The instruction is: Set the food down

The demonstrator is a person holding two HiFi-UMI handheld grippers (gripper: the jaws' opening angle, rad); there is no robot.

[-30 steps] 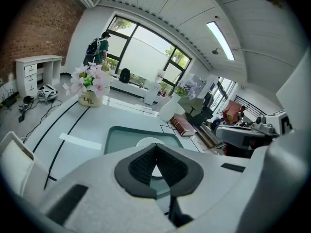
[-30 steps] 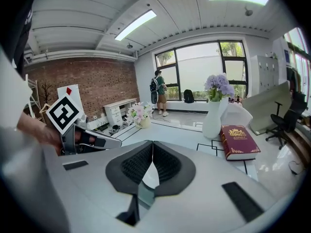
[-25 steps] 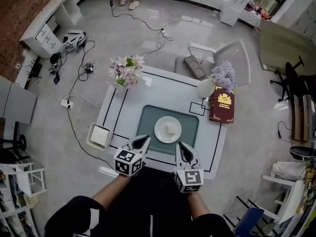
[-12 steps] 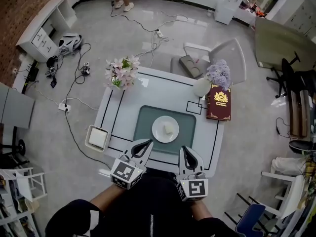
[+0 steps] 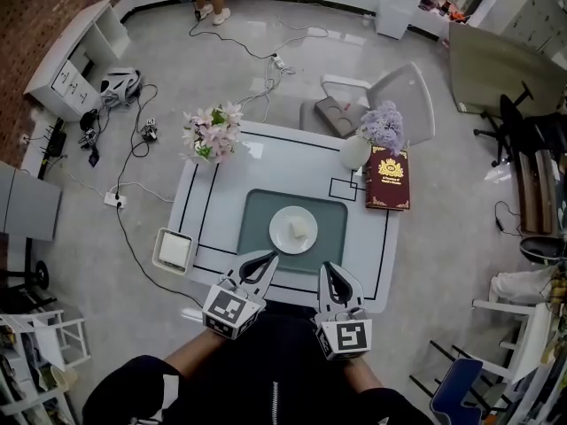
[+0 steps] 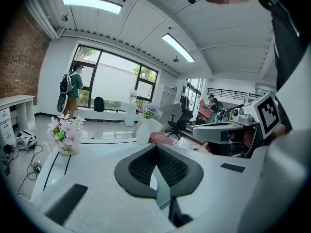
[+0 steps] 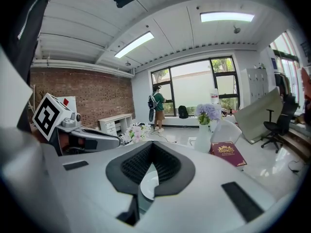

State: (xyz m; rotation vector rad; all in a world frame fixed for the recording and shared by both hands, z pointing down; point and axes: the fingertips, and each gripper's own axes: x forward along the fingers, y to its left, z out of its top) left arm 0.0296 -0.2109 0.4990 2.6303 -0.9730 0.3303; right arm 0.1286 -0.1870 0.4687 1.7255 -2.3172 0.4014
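On the grey-green mat (image 5: 257, 209) at the middle of the white table (image 5: 226, 184), a white plate (image 5: 276, 237) was seen. A pale piece of food (image 5: 300, 229) was lying on the plate, a little right of its centre, and was touched by neither gripper.

The left gripper (image 5: 269, 256) was held at the mat's near edge, towards its left corner. Its jaws were pressed together tip to tip, and nothing was caught between them. The right gripper (image 5: 328, 267) was held at the same near edge, towards the mat's right corner. Its jaws were likewise closed and empty. Through the slit below their tips, part of the plate could be made out in the right gripper view. Both sets of tips were pointed across the mat and were kept apart from the plate.

Past the mat's far right corner, a dark red book (image 5: 388, 178) was laid flat on the table. A white vase of lilac flowers (image 5: 381, 131) was set just beyond the book. Past the mat's far left corner, a pot of pink flowers (image 5: 211, 131) was placed. Left of the mat's near left corner, at the table's edge, a white square box (image 5: 174, 250) was seen.
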